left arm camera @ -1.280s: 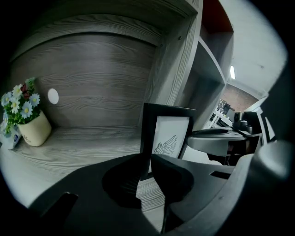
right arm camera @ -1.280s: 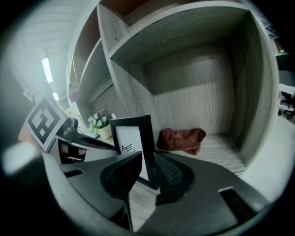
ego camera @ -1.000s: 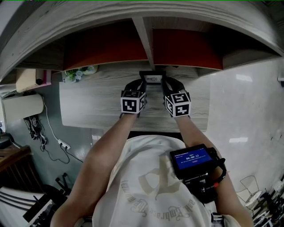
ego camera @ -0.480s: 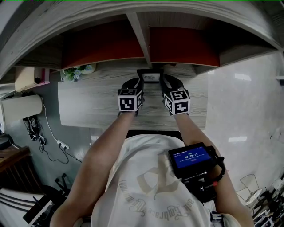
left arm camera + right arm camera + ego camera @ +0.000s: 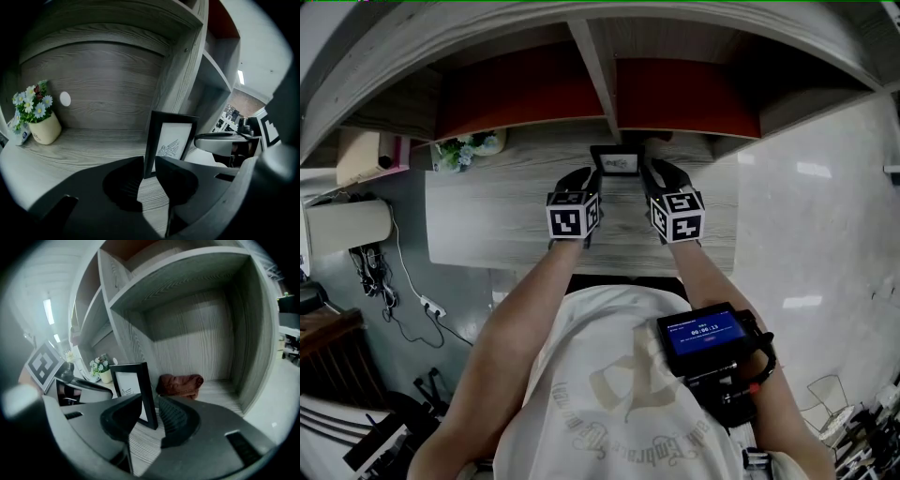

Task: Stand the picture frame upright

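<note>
The black picture frame (image 5: 619, 162) with a white print stands upright on the wooden desk (image 5: 487, 220), just in front of the shelf divider (image 5: 595, 70). My left gripper (image 5: 591, 178) is at its left edge and my right gripper (image 5: 653, 176) at its right edge. In the left gripper view the frame (image 5: 171, 140) has its left edge in the gap of the left gripper (image 5: 149, 164), with no pad pressing on it. In the right gripper view the frame's (image 5: 133, 390) right edge stands loose inside the right gripper (image 5: 150, 405). Both pairs of jaws have just been opening.
A small pot of flowers (image 5: 467, 152) stands at the back left of the desk. A brown folded cloth (image 5: 180, 383) lies in the right shelf compartment behind the frame. Shelf boards overhang the desk's back. A device with a lit screen (image 5: 708, 339) hangs at the person's chest.
The frame keeps standing between the two grippers. Both hands have hardly moved; the grippers sit slightly looser at the frame's sides.
</note>
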Demonstrator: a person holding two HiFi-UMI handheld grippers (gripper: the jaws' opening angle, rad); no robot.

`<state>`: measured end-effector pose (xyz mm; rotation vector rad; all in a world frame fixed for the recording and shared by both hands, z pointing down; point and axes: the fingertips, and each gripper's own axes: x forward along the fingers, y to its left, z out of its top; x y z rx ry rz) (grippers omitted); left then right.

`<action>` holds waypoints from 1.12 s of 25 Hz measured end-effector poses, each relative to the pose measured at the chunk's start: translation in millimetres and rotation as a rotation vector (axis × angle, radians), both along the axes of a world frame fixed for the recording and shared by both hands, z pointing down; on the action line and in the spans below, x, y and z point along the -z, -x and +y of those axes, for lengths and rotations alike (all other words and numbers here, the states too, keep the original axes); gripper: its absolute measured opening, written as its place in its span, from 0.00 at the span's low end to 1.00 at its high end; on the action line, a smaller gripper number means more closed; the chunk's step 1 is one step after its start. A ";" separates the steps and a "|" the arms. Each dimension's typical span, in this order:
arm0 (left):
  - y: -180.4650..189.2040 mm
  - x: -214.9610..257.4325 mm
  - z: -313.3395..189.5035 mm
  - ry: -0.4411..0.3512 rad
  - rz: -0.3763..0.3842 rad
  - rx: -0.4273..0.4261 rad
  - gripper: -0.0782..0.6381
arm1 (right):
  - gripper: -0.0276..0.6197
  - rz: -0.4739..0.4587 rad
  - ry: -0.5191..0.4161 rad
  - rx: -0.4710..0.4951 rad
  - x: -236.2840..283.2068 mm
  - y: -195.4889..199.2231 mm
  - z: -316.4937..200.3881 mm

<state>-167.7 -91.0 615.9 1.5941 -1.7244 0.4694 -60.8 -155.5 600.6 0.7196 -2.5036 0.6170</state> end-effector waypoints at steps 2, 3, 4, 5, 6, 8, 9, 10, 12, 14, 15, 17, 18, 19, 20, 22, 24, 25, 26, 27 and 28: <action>-1.3 3.2 4.3 -0.005 0.005 -0.001 0.24 | 0.22 -0.003 -0.003 -0.007 3.2 -3.3 1.0; -2.4 5.1 6.7 -0.008 0.010 -0.002 0.24 | 0.22 -0.004 -0.004 -0.011 5.1 -5.1 2.0; -3.7 7.3 8.8 -0.014 0.018 -0.004 0.24 | 0.18 -0.006 -0.007 -0.015 7.0 -6.7 3.2; -4.9 9.8 10.6 -0.022 0.025 -0.008 0.24 | 0.18 -0.008 -0.010 -0.018 9.0 -8.0 4.5; -5.6 12.2 12.5 -0.031 0.031 -0.010 0.24 | 0.18 -0.010 -0.013 -0.021 10.9 -9.1 5.8; -6.4 16.1 17.5 -0.046 0.042 -0.012 0.18 | 0.12 -0.016 -0.020 -0.027 15.2 -11.0 8.4; -6.8 17.8 20.4 -0.051 0.047 -0.013 0.18 | 0.12 -0.019 -0.024 -0.030 17.6 -12.1 9.6; -7.2 19.9 23.3 -0.057 0.051 -0.016 0.18 | 0.05 -0.022 -0.029 -0.034 20.0 -13.3 10.9; -8.9 25.3 28.4 -0.075 0.062 -0.027 0.13 | 0.05 -0.030 -0.042 -0.035 26.7 -14.9 14.8; -11.3 31.3 34.5 -0.096 0.074 -0.037 0.13 | 0.05 -0.044 -0.054 -0.027 35.6 -15.9 21.0; -12.7 34.0 37.8 -0.105 0.080 -0.042 0.13 | 0.05 -0.052 -0.057 -0.021 40.0 -16.2 24.7; -15.8 40.8 43.7 -0.126 0.091 -0.057 0.13 | 0.05 -0.070 -0.060 -0.005 48.5 -15.8 32.5; -17.5 45.3 46.0 -0.138 0.094 -0.067 0.13 | 0.05 -0.079 -0.062 0.003 52.6 -15.5 36.2; -19.1 50.1 48.1 -0.151 0.096 -0.078 0.13 | 0.05 -0.086 -0.065 0.011 56.4 -15.8 39.7; -21.0 54.7 50.4 -0.164 0.096 -0.087 0.13 | 0.05 -0.092 -0.067 0.017 59.7 -16.7 43.3; -24.4 62.5 55.6 -0.185 0.093 -0.107 0.13 | 0.05 -0.102 -0.069 0.028 64.9 -19.0 51.3; -27.5 69.5 60.9 -0.201 0.088 -0.125 0.13 | 0.05 -0.112 -0.071 0.039 69.6 -21.7 60.5; -29.4 72.8 63.5 -0.209 0.088 -0.134 0.13 | 0.05 -0.116 -0.072 0.043 72.1 -23.6 64.8; -31.4 76.0 65.9 -0.216 0.089 -0.143 0.13 | 0.05 -0.121 -0.072 0.045 74.8 -25.8 68.8; -33.4 79.2 68.3 -0.224 0.090 -0.152 0.13 | 0.05 -0.126 -0.072 0.045 77.4 -28.2 72.5; -34.8 82.4 71.1 -0.231 0.090 -0.162 0.13 | 0.05 -0.131 -0.072 0.045 79.8 -30.2 76.3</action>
